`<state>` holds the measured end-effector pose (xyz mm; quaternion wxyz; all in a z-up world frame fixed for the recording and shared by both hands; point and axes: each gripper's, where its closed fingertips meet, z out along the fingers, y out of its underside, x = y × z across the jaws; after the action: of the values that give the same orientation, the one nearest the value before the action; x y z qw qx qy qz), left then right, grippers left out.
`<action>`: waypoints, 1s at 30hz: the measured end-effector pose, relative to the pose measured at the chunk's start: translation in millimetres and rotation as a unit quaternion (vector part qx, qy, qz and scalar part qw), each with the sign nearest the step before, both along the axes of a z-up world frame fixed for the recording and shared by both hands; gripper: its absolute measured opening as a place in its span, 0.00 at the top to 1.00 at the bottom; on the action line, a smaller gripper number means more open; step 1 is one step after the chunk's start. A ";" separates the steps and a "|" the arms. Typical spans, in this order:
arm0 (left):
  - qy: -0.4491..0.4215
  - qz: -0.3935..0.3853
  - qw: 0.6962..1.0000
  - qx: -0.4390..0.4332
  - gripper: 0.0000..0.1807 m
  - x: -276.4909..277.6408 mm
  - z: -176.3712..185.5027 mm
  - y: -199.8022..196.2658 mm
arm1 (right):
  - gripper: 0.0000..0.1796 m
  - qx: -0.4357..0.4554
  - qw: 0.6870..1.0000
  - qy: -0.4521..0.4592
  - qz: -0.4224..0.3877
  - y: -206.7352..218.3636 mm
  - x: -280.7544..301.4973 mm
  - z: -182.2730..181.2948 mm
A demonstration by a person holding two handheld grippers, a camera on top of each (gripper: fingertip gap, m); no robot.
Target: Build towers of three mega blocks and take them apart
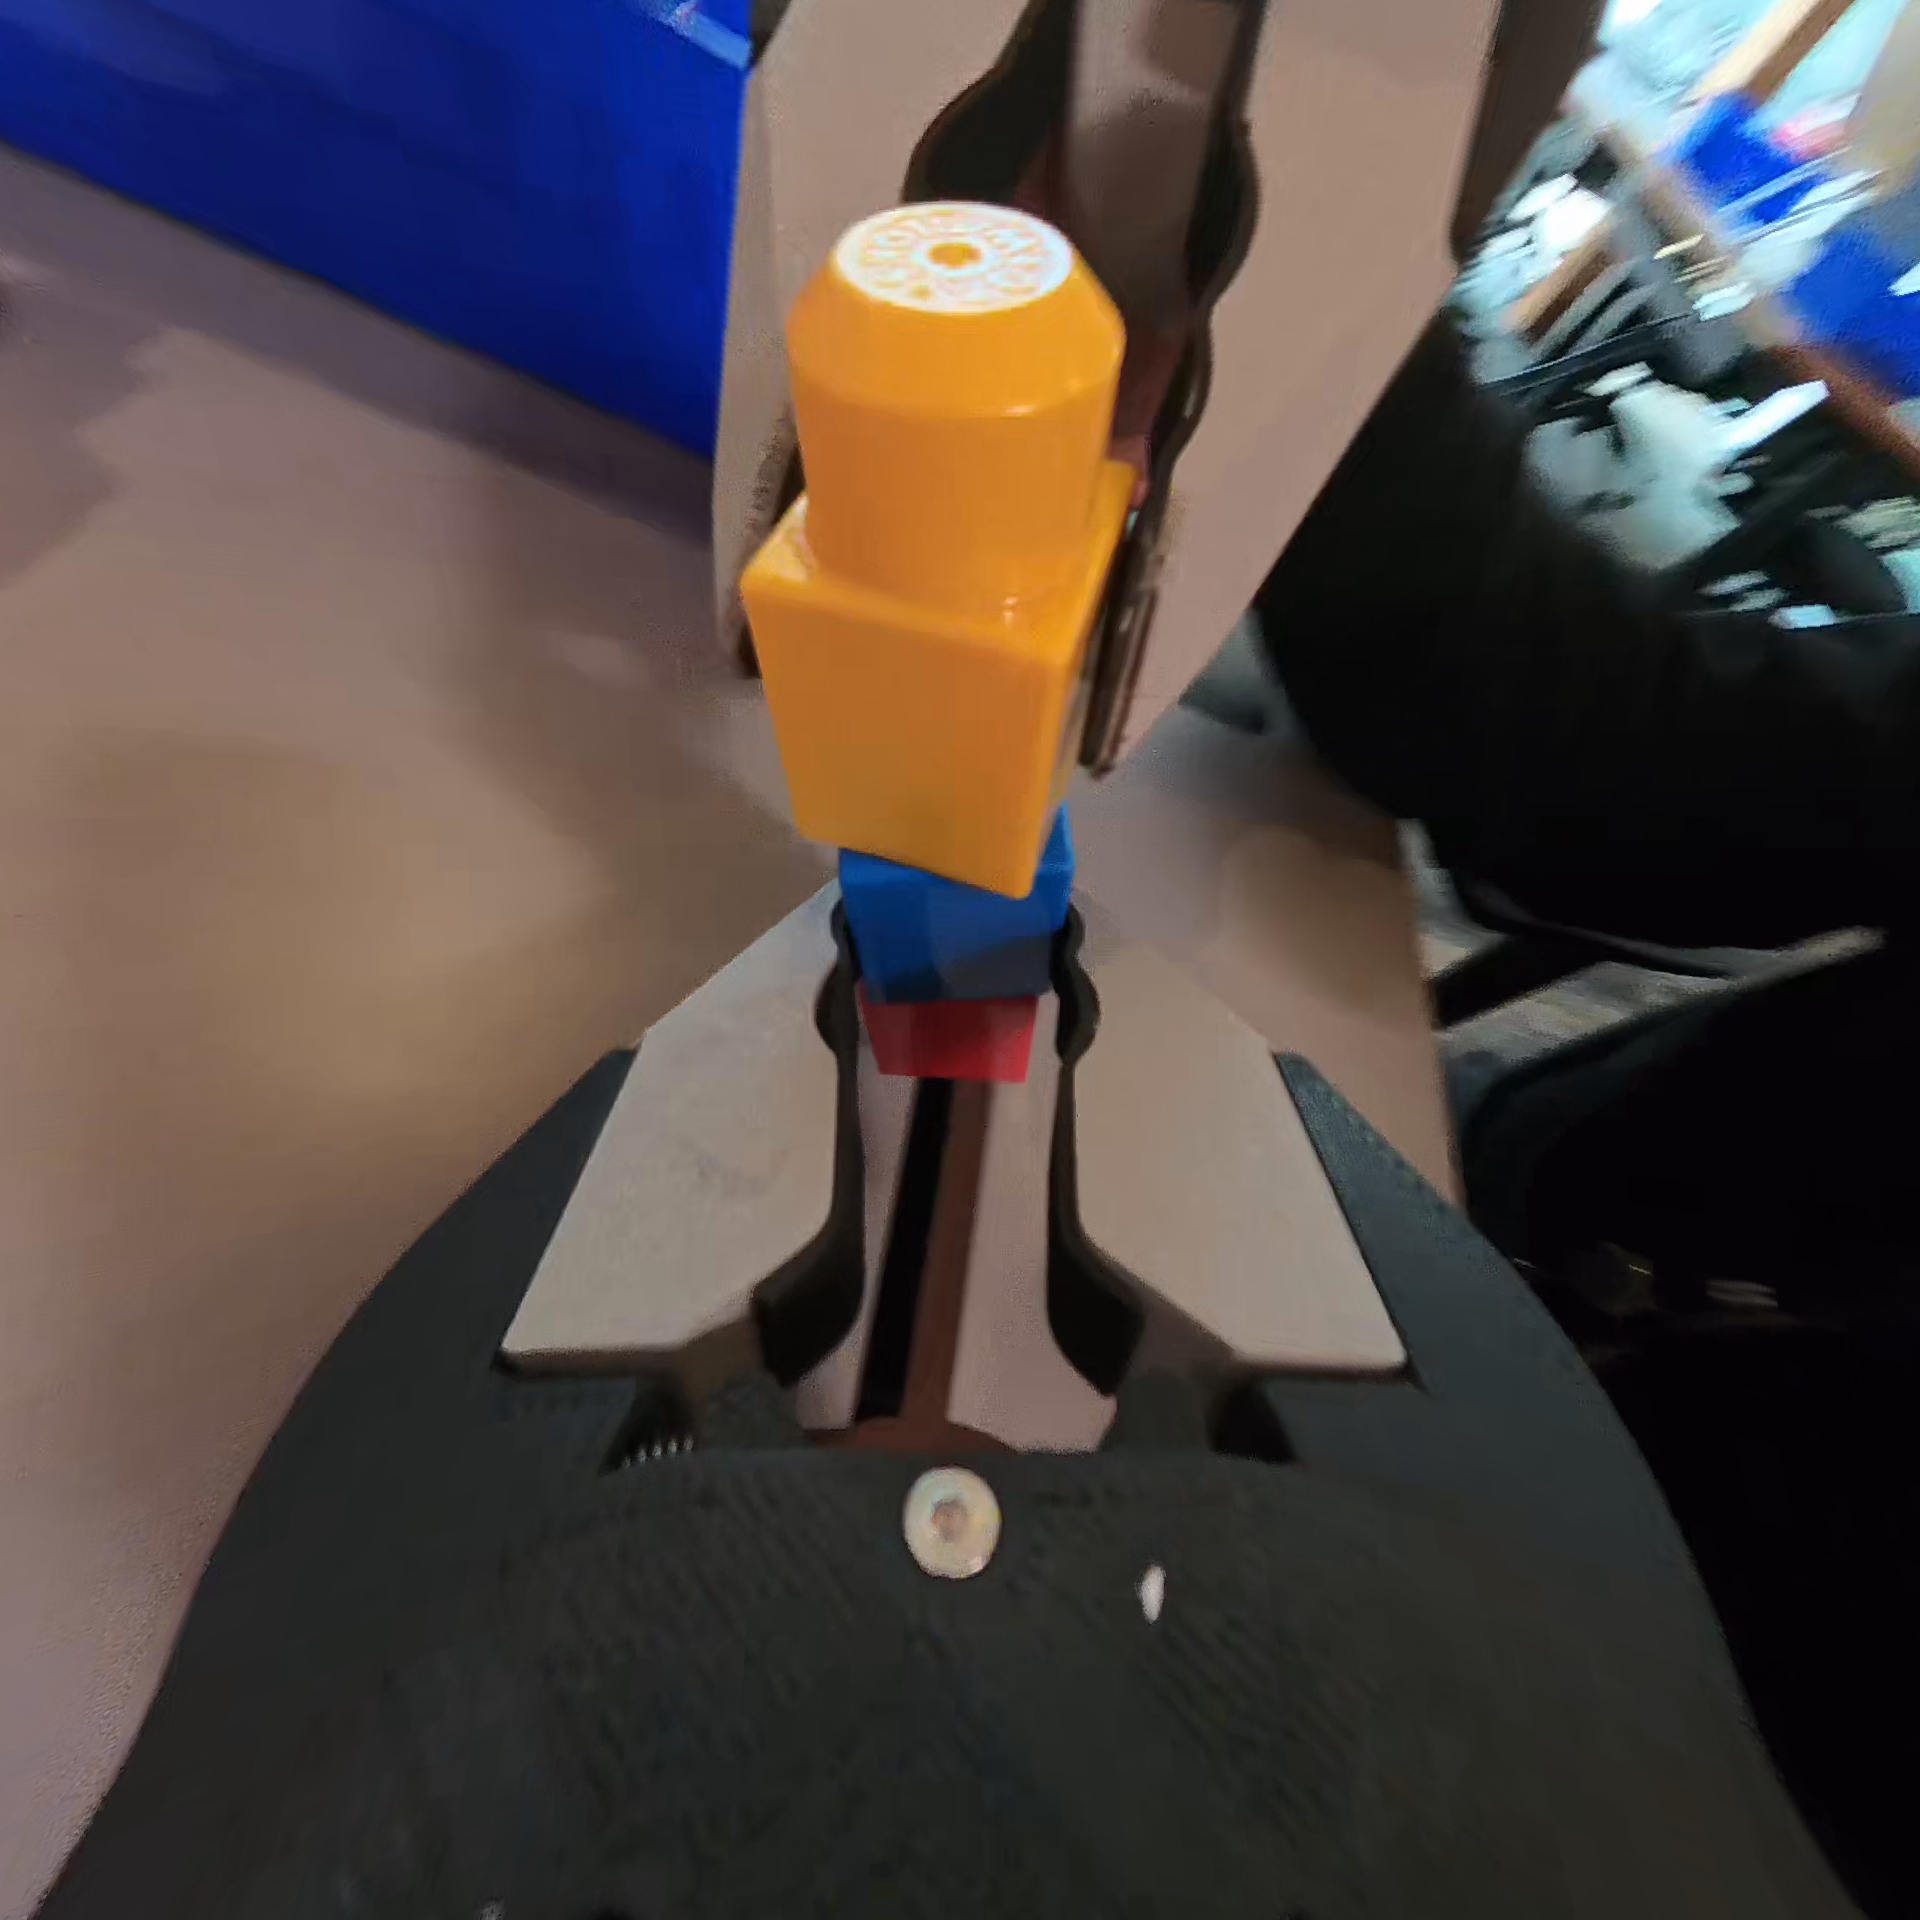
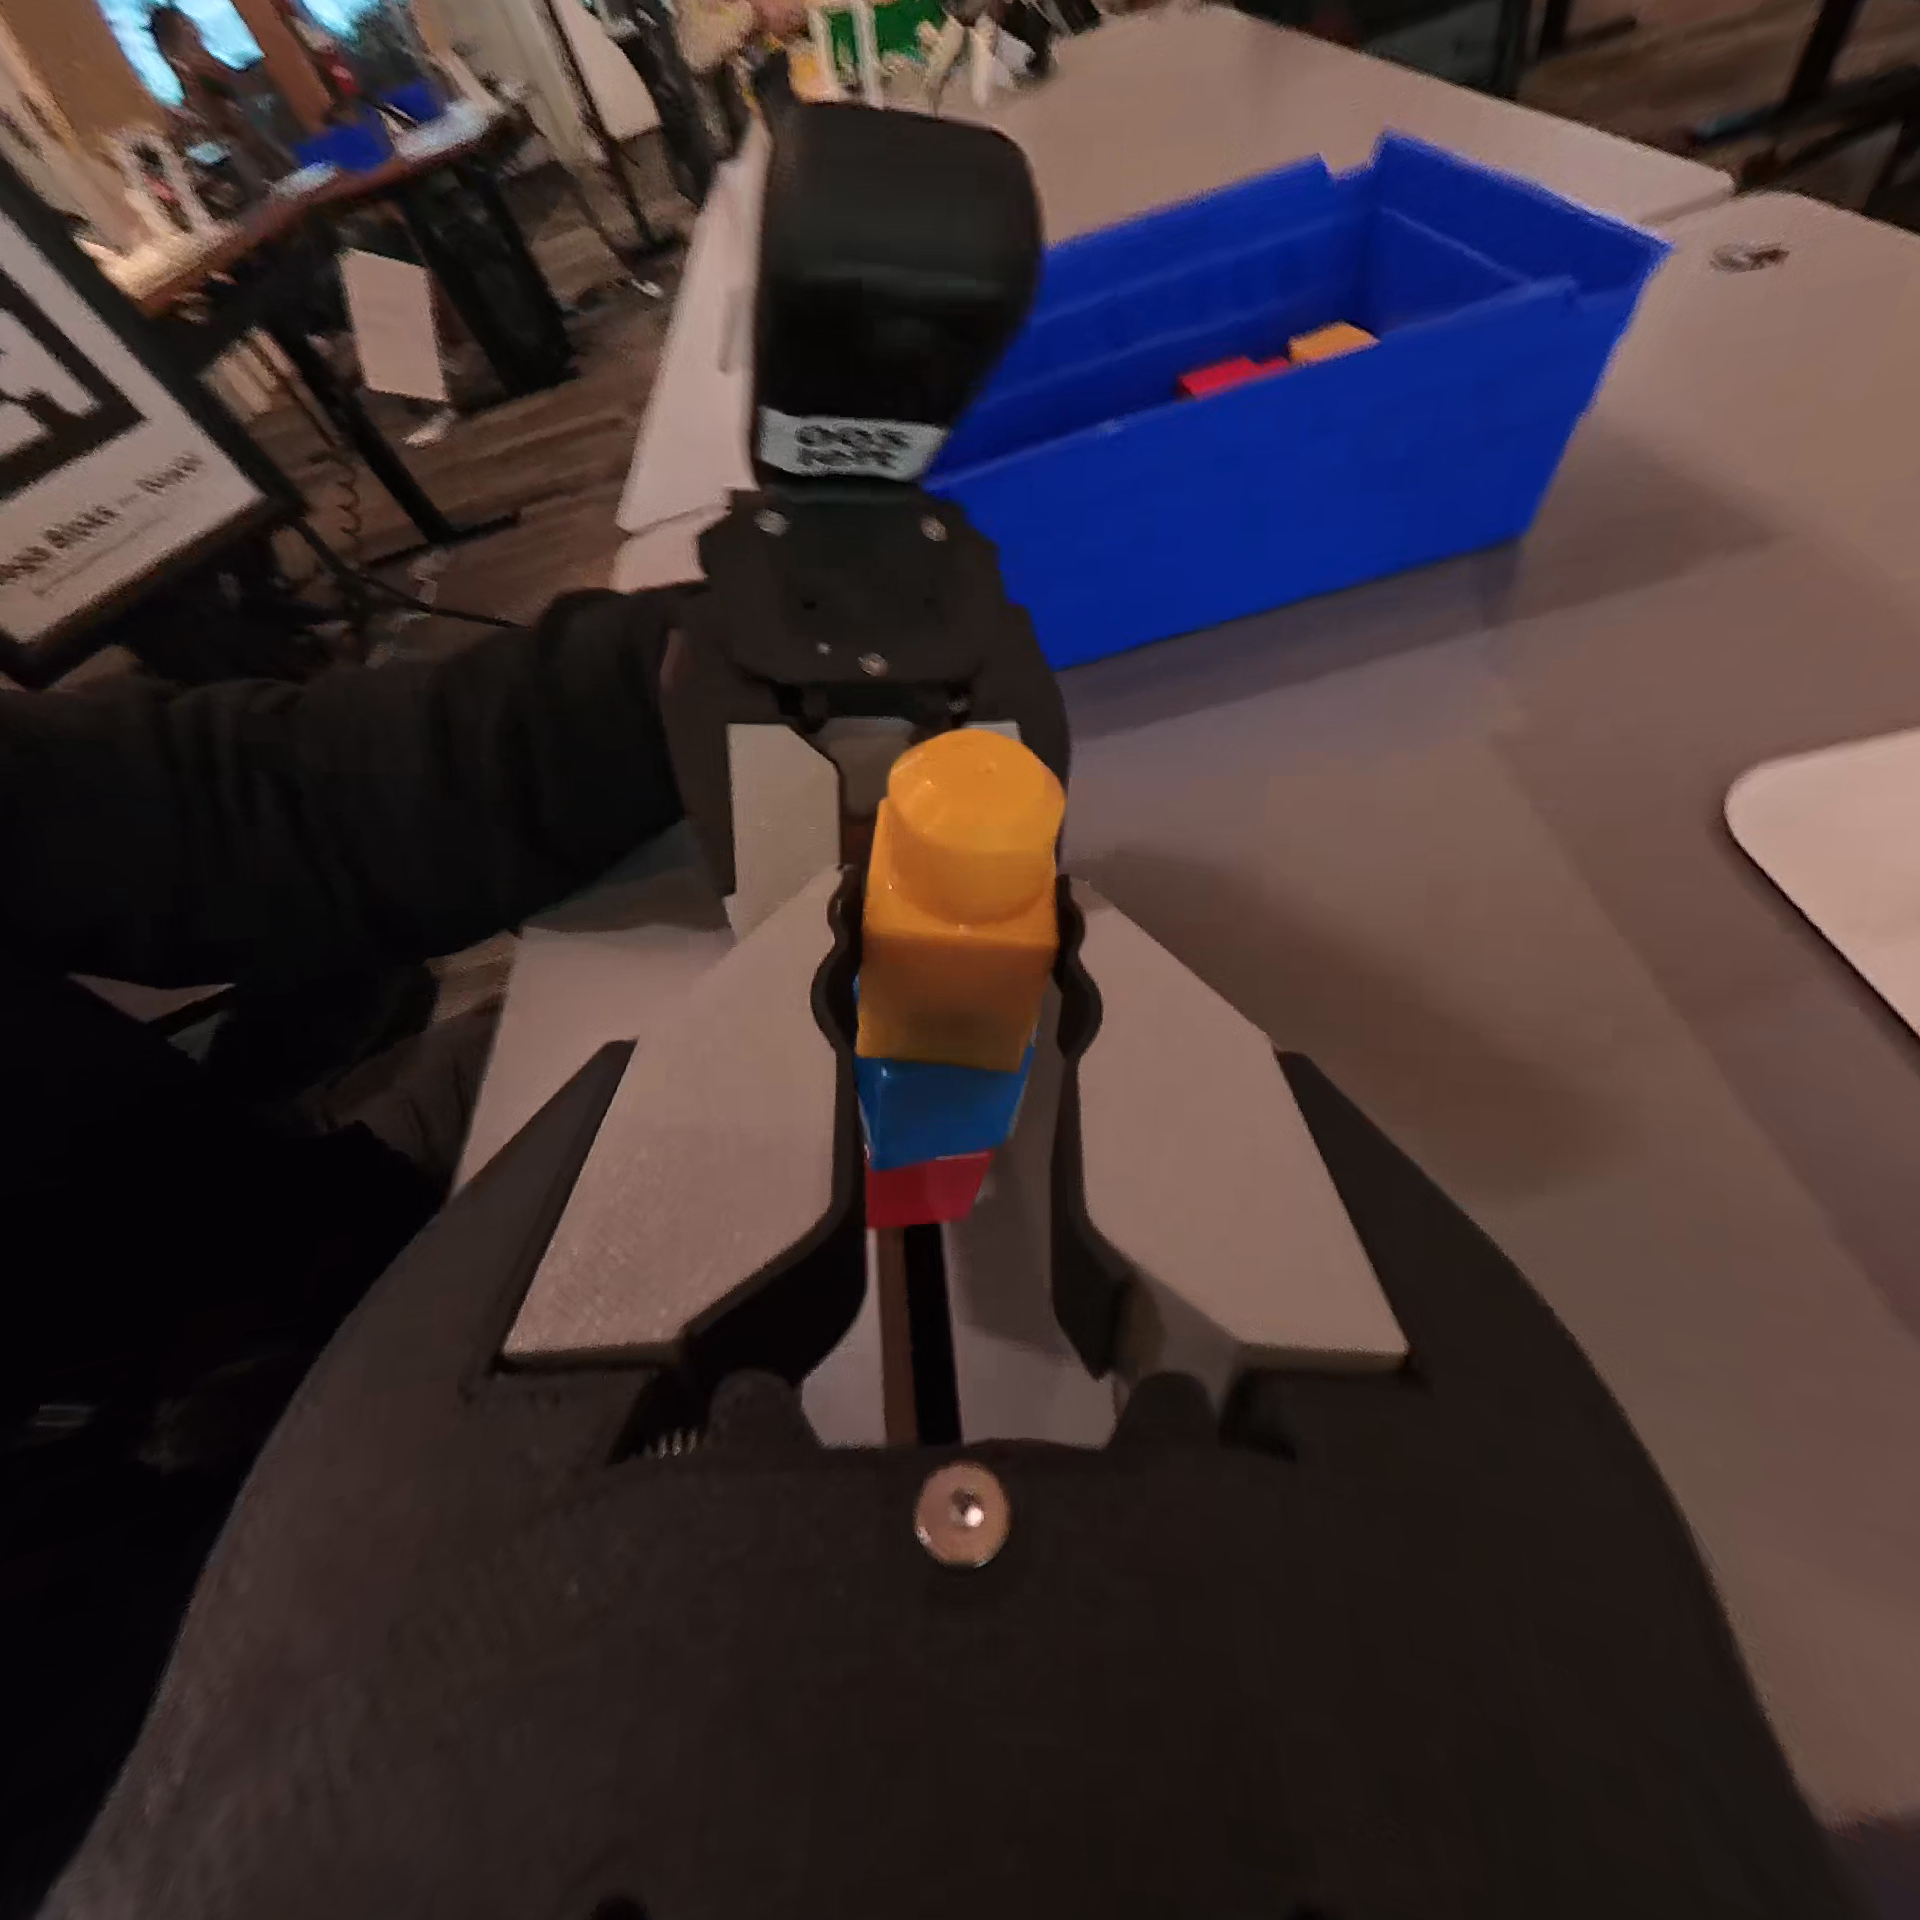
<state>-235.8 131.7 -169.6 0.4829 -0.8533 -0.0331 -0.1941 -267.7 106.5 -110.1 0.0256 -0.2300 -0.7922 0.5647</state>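
At frame centre, the left gripper [image 1: 956, 966] jaws pinch the blue block [image 1: 951, 925] above the red block [image 1: 951, 1034]. The right gripper [image 2: 956, 966] jaws pinch the orange block [image 2: 956, 935] on top. Farther off, upper right, a blue bin [image 2: 1351, 468] sits on the table [image 2: 1455, 831].

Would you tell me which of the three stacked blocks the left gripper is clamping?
The blue block, the middle one. The left gripper pinches its sides; the orange block above sits in the right gripper, and the red block hangs below, ungripped.
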 end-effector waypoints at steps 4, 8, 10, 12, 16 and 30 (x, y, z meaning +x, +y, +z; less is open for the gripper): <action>-0.038 -0.074 0.996 0.042 0.81 31.1 18.9 -3.4 | 0.81 -0.045 0.996 0.009 0.072 -9.5 25.9 18.8; -0.045 -0.092 0.993 0.054 0.81 39.5 24.8 -3.7 | 0.81 -0.071 0.993 -0.005 0.094 -10.5 32.5 24.4; -0.046 -0.084 0.994 0.050 0.81 36.6 23.2 -3.2 | 0.81 -0.071 0.993 -0.012 0.089 -9.1 29.9 22.4; -0.043 -0.072 0.996 0.041 0.81 32.1 19.0 -1.7 | 0.81 -0.059 0.995 -0.015 0.077 -8.5 25.8 18.0; -0.031 -0.054 0.998 0.022 0.81 25.3 10.4 -0.4 | 0.81 -0.037 0.997 -0.020 0.060 -8.1 20.6 10.0; -0.089 -0.061 0.993 0.053 0.81 23.2 20.7 -7.9 | 0.75 -0.076 0.992 -0.068 0.073 -7.5 19.1 3.2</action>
<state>-212.7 123.8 -149.0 0.5102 -0.8062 -0.0134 -0.2993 -248.6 99.1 -106.8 -0.0879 -0.2105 -0.7614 0.6068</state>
